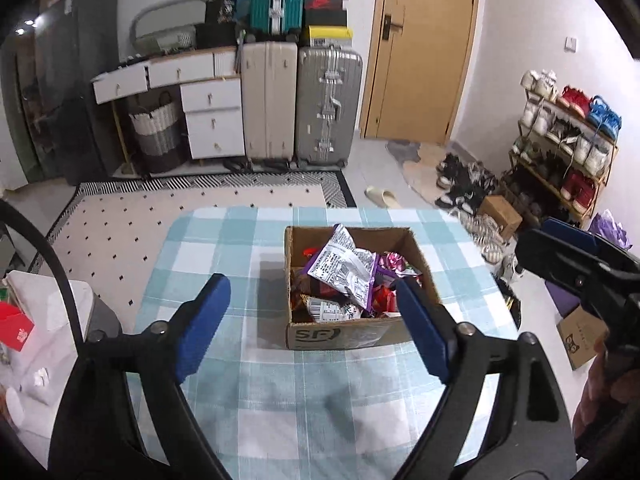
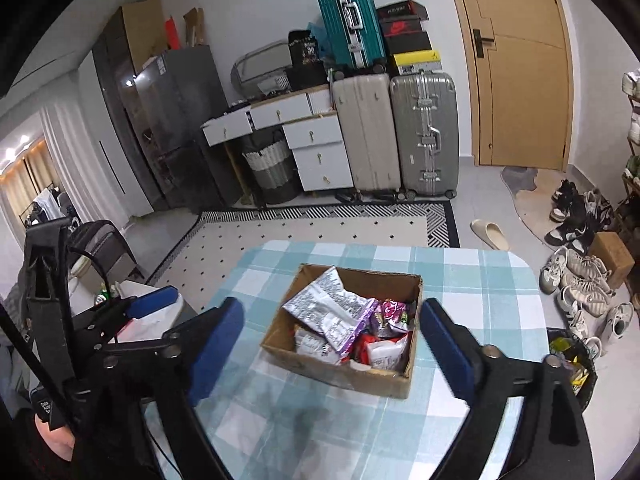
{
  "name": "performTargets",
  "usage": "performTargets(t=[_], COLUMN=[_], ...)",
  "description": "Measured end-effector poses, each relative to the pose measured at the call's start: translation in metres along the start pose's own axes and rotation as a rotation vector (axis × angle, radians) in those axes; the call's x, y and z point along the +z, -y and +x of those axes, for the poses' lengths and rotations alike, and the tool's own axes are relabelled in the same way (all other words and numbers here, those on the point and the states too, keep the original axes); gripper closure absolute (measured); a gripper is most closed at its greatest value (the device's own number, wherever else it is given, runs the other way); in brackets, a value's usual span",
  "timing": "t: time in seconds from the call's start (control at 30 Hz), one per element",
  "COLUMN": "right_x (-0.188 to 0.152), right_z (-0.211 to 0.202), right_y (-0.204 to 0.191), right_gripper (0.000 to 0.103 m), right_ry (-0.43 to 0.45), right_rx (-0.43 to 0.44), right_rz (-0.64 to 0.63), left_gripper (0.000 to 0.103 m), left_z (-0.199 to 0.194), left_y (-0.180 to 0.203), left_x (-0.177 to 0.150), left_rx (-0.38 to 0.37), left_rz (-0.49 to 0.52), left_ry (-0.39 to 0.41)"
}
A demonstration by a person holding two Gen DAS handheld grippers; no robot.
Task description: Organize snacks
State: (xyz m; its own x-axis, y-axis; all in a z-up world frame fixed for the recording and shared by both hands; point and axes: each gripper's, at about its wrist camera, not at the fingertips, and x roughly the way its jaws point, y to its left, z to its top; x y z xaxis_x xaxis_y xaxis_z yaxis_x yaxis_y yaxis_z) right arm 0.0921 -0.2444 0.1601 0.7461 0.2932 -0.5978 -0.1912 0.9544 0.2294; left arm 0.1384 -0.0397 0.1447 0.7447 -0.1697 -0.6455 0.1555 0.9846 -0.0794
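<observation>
Both grippers, left gripper [image 1: 310, 320] and right gripper [image 2: 334, 344], hold their fingers wide open, empty; the snack box [image 1: 352, 332] sits on the tabletop [image 1: 248, 400] just past them.

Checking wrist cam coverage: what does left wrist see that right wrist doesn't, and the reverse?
Only left wrist: the full shoe rack with red and blue shoes, the red box at the left edge, and the right gripper from the side.

Only right wrist: the curtained room at far left, a dark bin right of the table, and the left gripper from the side.

Both: the cardboard box of snack packets on the checked tablecloth, suitcases, the door. Both grippers are open and empty.
</observation>
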Motion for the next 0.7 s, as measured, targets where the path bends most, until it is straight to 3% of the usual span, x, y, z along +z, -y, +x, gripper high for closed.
performTargets(t=[0.23, 0.3, 0.37, 0.43, 0.7], right_x=[-0.024, -0.033, -0.046, -0.06, -0.124], right_z=[-0.057, -0.073, -0.093, -0.11, -0.133], right_y=[-0.013, -0.015, -0.015, -0.014, 0.002], right_gripper=[0.002, 0.001, 0.001, 0.0, 0.0], right_ry=[0.073, 0.084, 0.123, 0.16, 0.217], right_rx=[0.023, 0.03, 0.037, 0.023, -0.032], right_rz=[0.047, 0.062, 0.068, 0.056, 0.093], left_gripper=[0.018, 0.014, 0.001, 0.0, 0.0], left_z=[-0.072, -0.096, -0.116, -0.135, -0.148], left_y=[0.007, 0.006, 0.007, 0.008, 0.021], left_x=[-0.029, -0.039, -0.048, -0.061, -0.114], left_rx=[0.019, 0.024, 0.014, -0.001, 0.005], left_rz=[0.034, 0.023, 0.019, 0.02, 0.091], left_ry=[0.097, 0.148, 0.185, 0.233, 0.282])
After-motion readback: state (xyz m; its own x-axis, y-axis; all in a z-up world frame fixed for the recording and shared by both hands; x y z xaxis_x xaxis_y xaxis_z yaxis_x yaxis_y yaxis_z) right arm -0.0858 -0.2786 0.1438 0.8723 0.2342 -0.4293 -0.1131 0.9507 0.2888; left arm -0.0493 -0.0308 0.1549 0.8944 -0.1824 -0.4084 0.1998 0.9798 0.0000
